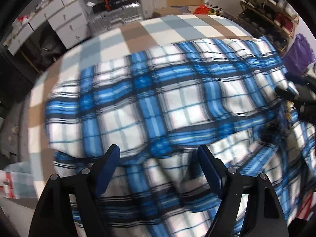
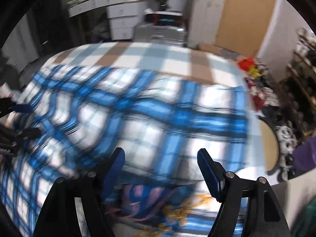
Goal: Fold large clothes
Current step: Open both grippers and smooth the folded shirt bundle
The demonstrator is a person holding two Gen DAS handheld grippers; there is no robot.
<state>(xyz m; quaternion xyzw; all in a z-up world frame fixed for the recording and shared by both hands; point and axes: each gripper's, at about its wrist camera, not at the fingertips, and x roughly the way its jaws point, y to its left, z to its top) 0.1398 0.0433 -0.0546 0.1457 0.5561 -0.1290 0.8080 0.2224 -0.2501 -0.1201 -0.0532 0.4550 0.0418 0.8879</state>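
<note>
A large blue, white and black plaid garment (image 1: 158, 102) lies spread over a table with a beige, pale blue and white checked cloth (image 1: 138, 29). My left gripper (image 1: 158, 154) is open just above the garment's near folds, holding nothing. My right gripper (image 2: 161, 156) is also open above the same garment (image 2: 138, 114), with a printed inner patch of purple and orange (image 2: 150, 201) below it. The right gripper also shows at the right edge of the left wrist view (image 1: 296, 96). The left gripper shows at the left edge of the right wrist view (image 2: 17, 118). Both views are motion blurred.
White drawer units (image 1: 65, 21) and a silver case (image 1: 118, 13) stand beyond the table's far edge. Shelves of dark items (image 1: 272, 11) line the right wall. A purple cloth (image 1: 300, 53) hangs at the right. Red and yellow items (image 2: 250, 67) sit past the table's right edge.
</note>
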